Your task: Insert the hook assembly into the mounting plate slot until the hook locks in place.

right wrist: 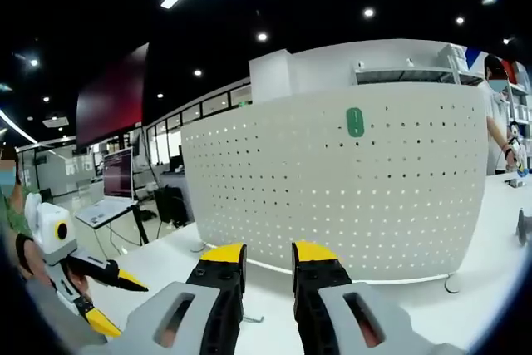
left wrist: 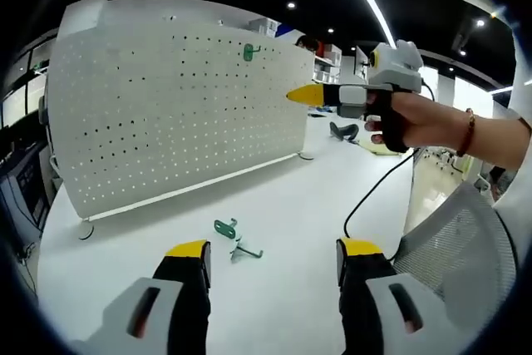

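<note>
Left tongs point(left wrist: 271, 257) are hovering spread, empty; a green hook point(left wrist: 234, 239) is lying on the bench point(left wrist: 316, 197) just ahead between them. Right tongs point(right wrist: 268, 257) are gaping before the pegboard point(right wrist: 332, 180). Closing off-centre may skid the hook away.

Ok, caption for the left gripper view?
Open left hand-held gripper above two green metal hooks before white perforated pegboard.

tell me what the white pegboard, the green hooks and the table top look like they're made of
Pegboard: likely thin sheet metal with a matte white coat; evenly punched holes, light shining through them in the right gripper view.
Green hook on the board: smooth green coating, plastic or painted metal, unclear.
Loose hooks on the table: thin bent arms suggest coated metal.
Table top: smooth white, faint sheen, probably laminate.
</note>
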`<state>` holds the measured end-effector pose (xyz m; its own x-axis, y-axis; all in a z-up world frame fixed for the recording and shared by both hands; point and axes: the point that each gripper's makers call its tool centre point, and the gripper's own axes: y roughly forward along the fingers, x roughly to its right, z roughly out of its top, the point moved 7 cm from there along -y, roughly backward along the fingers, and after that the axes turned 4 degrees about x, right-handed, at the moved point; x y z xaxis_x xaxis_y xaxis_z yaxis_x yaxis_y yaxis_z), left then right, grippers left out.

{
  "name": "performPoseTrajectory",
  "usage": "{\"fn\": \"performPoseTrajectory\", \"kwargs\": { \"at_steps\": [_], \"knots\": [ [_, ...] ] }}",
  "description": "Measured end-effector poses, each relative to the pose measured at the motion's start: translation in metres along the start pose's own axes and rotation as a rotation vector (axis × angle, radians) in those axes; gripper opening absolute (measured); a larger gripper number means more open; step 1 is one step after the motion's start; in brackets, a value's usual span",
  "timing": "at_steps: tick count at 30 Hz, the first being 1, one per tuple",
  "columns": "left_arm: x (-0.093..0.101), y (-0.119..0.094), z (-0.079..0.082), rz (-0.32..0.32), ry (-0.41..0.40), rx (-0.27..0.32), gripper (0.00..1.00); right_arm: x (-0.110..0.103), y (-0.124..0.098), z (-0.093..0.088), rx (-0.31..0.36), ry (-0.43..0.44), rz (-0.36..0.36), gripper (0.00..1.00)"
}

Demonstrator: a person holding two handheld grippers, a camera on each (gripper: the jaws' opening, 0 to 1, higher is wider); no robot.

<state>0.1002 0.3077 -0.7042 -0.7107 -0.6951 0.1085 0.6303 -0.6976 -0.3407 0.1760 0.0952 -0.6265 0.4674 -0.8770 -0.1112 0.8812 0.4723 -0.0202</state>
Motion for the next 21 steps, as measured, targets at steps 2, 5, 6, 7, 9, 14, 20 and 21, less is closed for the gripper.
{"fn": "performPoseTrajectory", "kwargs": {
  "at_steps": [2, 5, 6, 7, 9, 14, 20, 21],
  "knots": [
    [-0.001, 0.003, -0.001, -0.006, -0.010, -0.001, 0.64, -0.001, -0.002, -0.002, -0.002, 0.001, -0.004, 0.21],
    [-0.004, 0.007, -0.002, -0.007, -0.002, -0.008, 0.62, -0.002, -0.006, -0.005, -0.008, 0.007, -0.006, 0.21],
    [-0.005, 0.008, -0.003, -0.006, 0.000, -0.013, 0.62, -0.002, -0.007, -0.006, -0.009, 0.010, -0.007, 0.21],
    [-0.006, 0.009, -0.004, -0.006, 0.002, -0.016, 0.61, -0.002, -0.008, -0.008, -0.010, 0.015, -0.008, 0.21],
    [-0.009, 0.013, -0.005, -0.004, 0.001, -0.023, 0.60, -0.004, -0.011, -0.010, -0.012, 0.013, -0.012, 0.21],
    [-0.014, 0.019, -0.010, -0.007, -0.030, -0.033, 0.56, -0.008, -0.016, -0.018, -0.026, 0.031, -0.025, 0.21],
    [-0.022, 0.028, -0.019, 0.008, -0.002, -0.090, 0.48, -0.009, -0.023, -0.026, -0.048, 0.039, -0.046, 0.19],
    [-0.023, 0.029, -0.020, 0.011, 0.007, -0.100, 0.47, -0.009, -0.025, -0.027, -0.047, 0.031, -0.057, 0.18]
  ]
}}
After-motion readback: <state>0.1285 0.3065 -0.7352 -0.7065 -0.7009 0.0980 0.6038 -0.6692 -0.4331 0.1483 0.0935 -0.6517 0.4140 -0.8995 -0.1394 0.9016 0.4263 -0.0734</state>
